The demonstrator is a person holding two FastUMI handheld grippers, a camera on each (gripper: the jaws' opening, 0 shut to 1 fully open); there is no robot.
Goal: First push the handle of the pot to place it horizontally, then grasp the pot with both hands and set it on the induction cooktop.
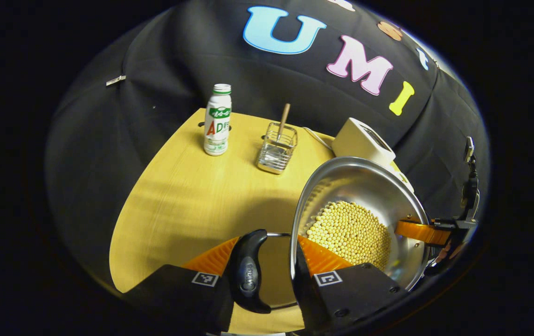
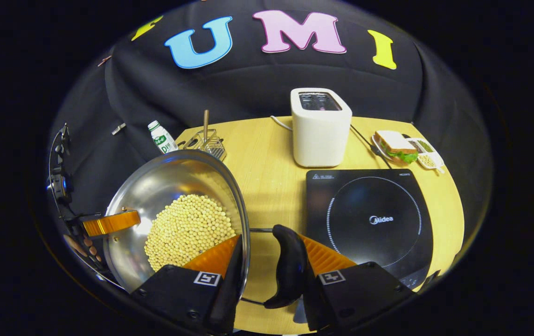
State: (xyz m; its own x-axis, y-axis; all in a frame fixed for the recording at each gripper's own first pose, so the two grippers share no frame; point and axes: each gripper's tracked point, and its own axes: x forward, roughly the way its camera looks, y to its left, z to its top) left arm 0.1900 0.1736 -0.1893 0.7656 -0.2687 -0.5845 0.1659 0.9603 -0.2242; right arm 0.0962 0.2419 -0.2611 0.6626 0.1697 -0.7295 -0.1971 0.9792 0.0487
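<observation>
A steel pot (image 1: 364, 182) holding yellow beans (image 1: 348, 231) sits at the right of the left gripper view. My left gripper (image 1: 269, 240) is shut on its black side handle (image 1: 248, 273), one finger outside the handle and the other inside the rim. In the right gripper view the pot (image 2: 164, 186) is at the left, beside the black induction cooktop (image 2: 369, 219). My right gripper (image 2: 269, 240) is shut on the opposite black handle (image 2: 290, 270) in the same way. Each view shows the other gripper's finger (image 1: 423, 232) (image 2: 110, 223) at the pot's far rim.
On the wooden table (image 2: 271, 186), a white toaster (image 2: 320, 128) stands behind the cooktop with a sandwich tray (image 2: 404, 147) to its right. A milk bottle (image 1: 218, 121) and a wire holder with a stick (image 1: 277, 149) stand at the back left.
</observation>
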